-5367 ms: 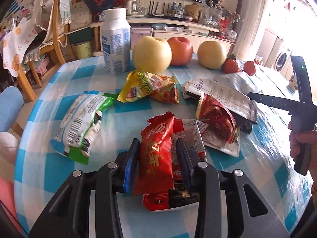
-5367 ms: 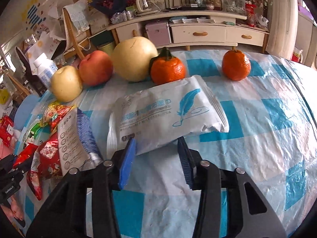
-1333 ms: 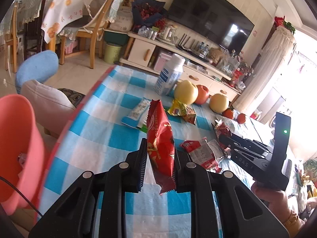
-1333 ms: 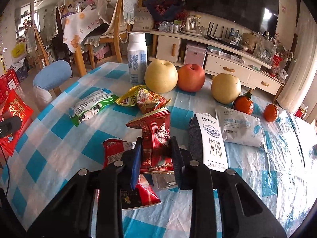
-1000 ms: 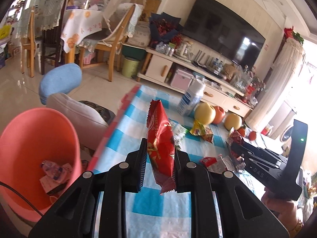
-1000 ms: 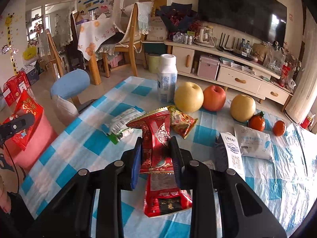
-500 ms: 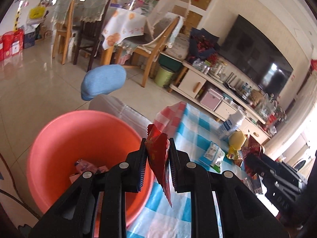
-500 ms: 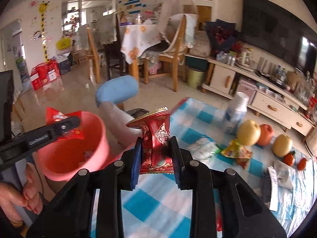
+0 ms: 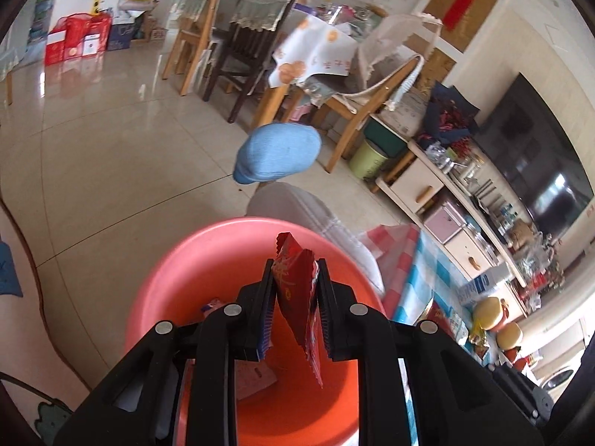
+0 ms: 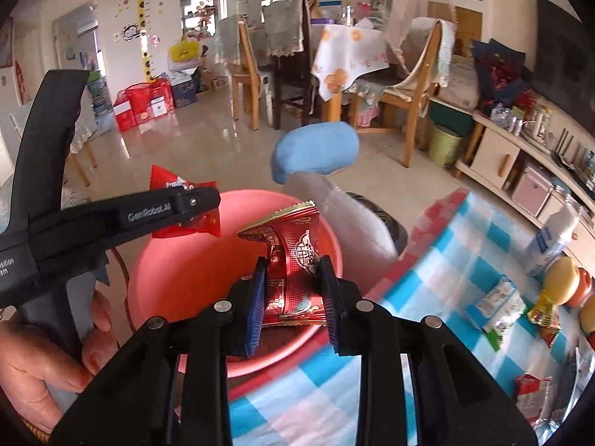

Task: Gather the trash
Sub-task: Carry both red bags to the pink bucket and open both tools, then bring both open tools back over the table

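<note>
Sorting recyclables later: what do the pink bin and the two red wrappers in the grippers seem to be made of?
Pink bin: looks like moulded plastic, smooth with a soft sheen. Wrapper in the right gripper, the red foil wrapper: probably metallised film, mirror-like glints and a gold edge. Wrapper in the left gripper, the red snack wrapper: thin glossy plastic film, crimped serrated edge.

My left claw is matte black plastic, blue ribbed pads lining its fingers, round silver screws at the linkage joints behind them. White "GenRobot.AI" lettering runs along one finger's side.
</note>
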Demonstrator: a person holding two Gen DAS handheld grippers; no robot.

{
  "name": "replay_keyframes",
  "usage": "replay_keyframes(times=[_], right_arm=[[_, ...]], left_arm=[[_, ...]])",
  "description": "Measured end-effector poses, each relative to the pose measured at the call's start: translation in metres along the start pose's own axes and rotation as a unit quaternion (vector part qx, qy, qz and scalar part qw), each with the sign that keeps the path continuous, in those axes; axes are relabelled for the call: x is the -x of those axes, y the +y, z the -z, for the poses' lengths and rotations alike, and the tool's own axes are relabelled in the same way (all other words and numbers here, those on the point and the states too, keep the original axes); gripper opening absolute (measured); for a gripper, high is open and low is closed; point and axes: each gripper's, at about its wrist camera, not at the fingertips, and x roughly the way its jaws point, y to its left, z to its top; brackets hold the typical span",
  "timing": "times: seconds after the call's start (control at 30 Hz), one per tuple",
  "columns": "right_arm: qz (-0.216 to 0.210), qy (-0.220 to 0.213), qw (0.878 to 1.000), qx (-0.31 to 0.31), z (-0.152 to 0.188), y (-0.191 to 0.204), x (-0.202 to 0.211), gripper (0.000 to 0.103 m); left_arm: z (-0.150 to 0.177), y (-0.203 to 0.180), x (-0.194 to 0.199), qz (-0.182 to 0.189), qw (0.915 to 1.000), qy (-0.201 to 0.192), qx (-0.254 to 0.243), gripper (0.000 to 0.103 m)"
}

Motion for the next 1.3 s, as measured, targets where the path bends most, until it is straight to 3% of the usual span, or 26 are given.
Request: replay_keyframes(times=[0.17, 0.23, 0.27, 0.3, 0.33, 0.37, 0.5, 0.6, 0.67, 0.87, 1.13, 1.3], right_arm=[[-0.018, 0.022, 1.0, 0.001, 0.002, 0.014, -0.022, 0.03], [-0.014, 0.03, 0.999, -0.004, 0.004, 0.015, -0.03, 0.031], [-0.017, 0.033, 0.999, -0.006, 0.006, 0.015, -0.031, 0.036], [-0.023, 0.035, 0.999, -0.014, 0.008, 0.012, -0.031, 0.048], [-0.026, 0.03, 0.999, -0.023, 0.01, 0.009, -0.028, 0.058], [-0.022, 0.023, 0.999, -0.03, 0.013, 0.004, -0.024, 0.073], [0.005, 0.007, 0.999, -0.042, 0.022, -0.01, -0.004, 0.081], [0.027, -0.006, 0.998, -0.049, 0.03, -0.024, 0.012, 0.082], [0.066, -0.018, 0.997, -0.046, 0.039, -0.032, 0.025, 0.085], [0.126, -0.009, 0.991, -0.032, 0.068, -0.06, 0.047, 0.099], [0.184, 0.024, 0.982, -0.043, 0.106, -0.094, 0.076, 0.099], [0.224, 0.033, 0.973, -0.034, 0.126, -0.107, 0.094, 0.099]], left_arm=[[-0.004, 0.013, -0.009, -0.017, 0.9998, 0.01, 0.011, 0.023], [-0.005, 0.017, -0.011, -0.026, 0.9994, 0.012, 0.019, 0.038], [-0.005, 0.02, -0.011, -0.034, 0.999, 0.007, 0.028, 0.058], [-0.005, 0.021, -0.009, -0.042, 0.9986, 0.003, 0.033, 0.077], [-0.006, 0.023, -0.008, -0.051, 0.998, -0.005, 0.037, 0.081], [-0.006, 0.023, -0.006, -0.056, 0.9976, -0.013, 0.037, 0.082], [-0.006, 0.018, 0.001, -0.055, 0.9969, -0.046, 0.031, 0.085], [-0.004, 0.013, 0.011, -0.027, 0.995, -0.085, 0.045, 0.089], [-0.002, 0.007, 0.016, -0.007, 0.9935, -0.106, 0.041, 0.09], [0.007, -0.033, 0.02, 0.012, 0.9906, -0.129, -0.043, 0.093], [0.029, -0.084, 0.031, 0.043, 0.9799, -0.142, -0.134, 0.093], [0.046, -0.117, 0.031, 0.007, 0.9677, -0.137, -0.211, 0.093]])
